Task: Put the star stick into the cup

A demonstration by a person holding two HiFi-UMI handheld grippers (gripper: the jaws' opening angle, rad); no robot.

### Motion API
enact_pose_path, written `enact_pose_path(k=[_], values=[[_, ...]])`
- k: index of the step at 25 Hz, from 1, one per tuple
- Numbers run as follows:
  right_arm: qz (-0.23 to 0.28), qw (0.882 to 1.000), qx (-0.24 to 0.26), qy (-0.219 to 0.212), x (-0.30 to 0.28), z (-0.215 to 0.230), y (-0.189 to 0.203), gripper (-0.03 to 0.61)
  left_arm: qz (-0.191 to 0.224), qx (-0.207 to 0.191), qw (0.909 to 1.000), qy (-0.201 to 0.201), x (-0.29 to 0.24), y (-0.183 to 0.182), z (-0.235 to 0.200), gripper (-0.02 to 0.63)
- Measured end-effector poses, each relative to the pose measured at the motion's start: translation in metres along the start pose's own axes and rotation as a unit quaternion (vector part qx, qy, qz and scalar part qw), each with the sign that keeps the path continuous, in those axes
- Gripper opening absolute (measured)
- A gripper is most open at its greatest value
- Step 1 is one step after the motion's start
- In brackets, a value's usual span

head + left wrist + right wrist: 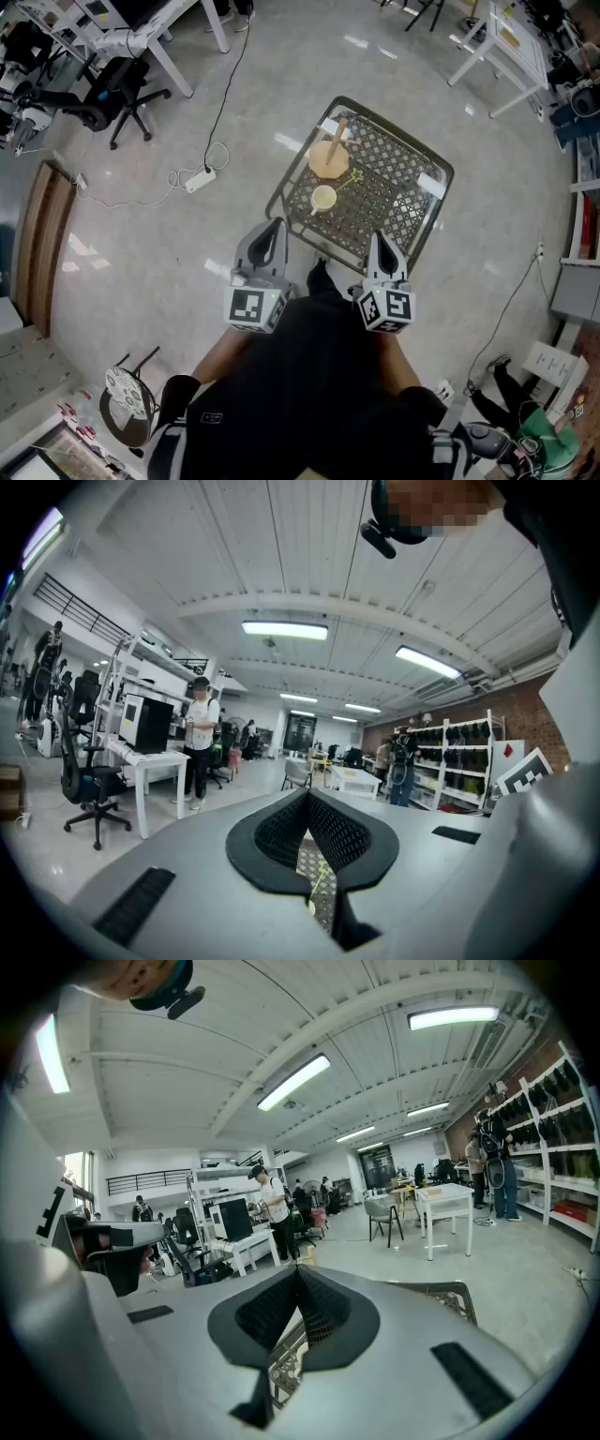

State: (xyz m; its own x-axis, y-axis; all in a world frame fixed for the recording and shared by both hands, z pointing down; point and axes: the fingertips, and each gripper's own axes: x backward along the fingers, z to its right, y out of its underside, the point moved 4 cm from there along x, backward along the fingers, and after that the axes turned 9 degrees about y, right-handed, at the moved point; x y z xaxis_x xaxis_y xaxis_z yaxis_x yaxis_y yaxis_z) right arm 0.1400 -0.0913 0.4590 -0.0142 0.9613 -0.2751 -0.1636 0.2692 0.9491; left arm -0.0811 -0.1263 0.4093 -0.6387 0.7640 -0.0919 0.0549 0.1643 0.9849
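A dark metal lattice table stands on the floor ahead of me. On it lie a pale yellow cup, a thin yellow-green star stick just right of the cup, and a round wooden base with an upright peg behind them. My left gripper hangs short of the table's near left corner, its jaws shut and empty. My right gripper is level with it near the table's front edge, also shut with nothing held. In the left gripper view the star stick shows through the gap under the fingertips.
A power strip with a trailing cable lies on the floor left of the table. A black office chair and white desks stand further left. A wooden bench runs along the left edge, and a round stool sits by my left side.
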Motion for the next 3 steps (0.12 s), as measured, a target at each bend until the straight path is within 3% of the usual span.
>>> enact_pose_path(k=[3], values=[[-0.002,1.0,-0.002,0.001,-0.0018,-0.0004,-0.0005,0.011,-0.007,0.004,0.9999,-0.006,-0.0012,-0.0002,-0.0026,0.015]])
